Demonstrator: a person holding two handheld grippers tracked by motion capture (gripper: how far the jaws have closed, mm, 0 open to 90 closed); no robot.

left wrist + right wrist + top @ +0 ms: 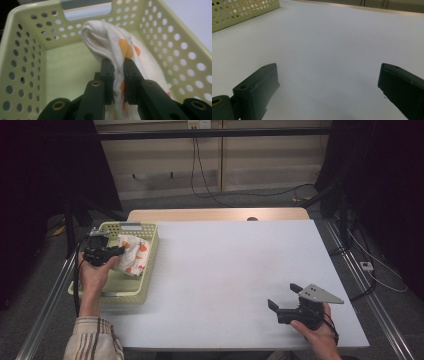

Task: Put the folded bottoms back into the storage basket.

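My left gripper (117, 62) has its jaws pinched tight on a fold of the soft white cloth with orange and red prints (117, 42), which sits inside the pale yellow-green perforated plastic basket (25, 55) at the left edge of the white table (235, 270); the cloth leans toward the basket's right wall, part of it bunched up above my jaws and the rest trailing down below them. In the high view the left gripper (117, 251) reaches into the basket (145, 292) from its left side, while my right gripper (282, 296) rests low over the bare table near the front right, well apart from the basket, jaws spread wide with nothing between them. The risk I see is in the hold itself: I have only a narrow ridge of fabric between the tips, so a quick lift could let the cloth slide out and drop back in a heap. The trailing part hangs close to the perforated wall, and I judge it could drag on the rim or catch as it comes up, tipping or sliding the light basket, which nothing holds down. If the cloth comes out bunched, my right jaws would have no clear edge to take, and spreading it on the table would be awkward
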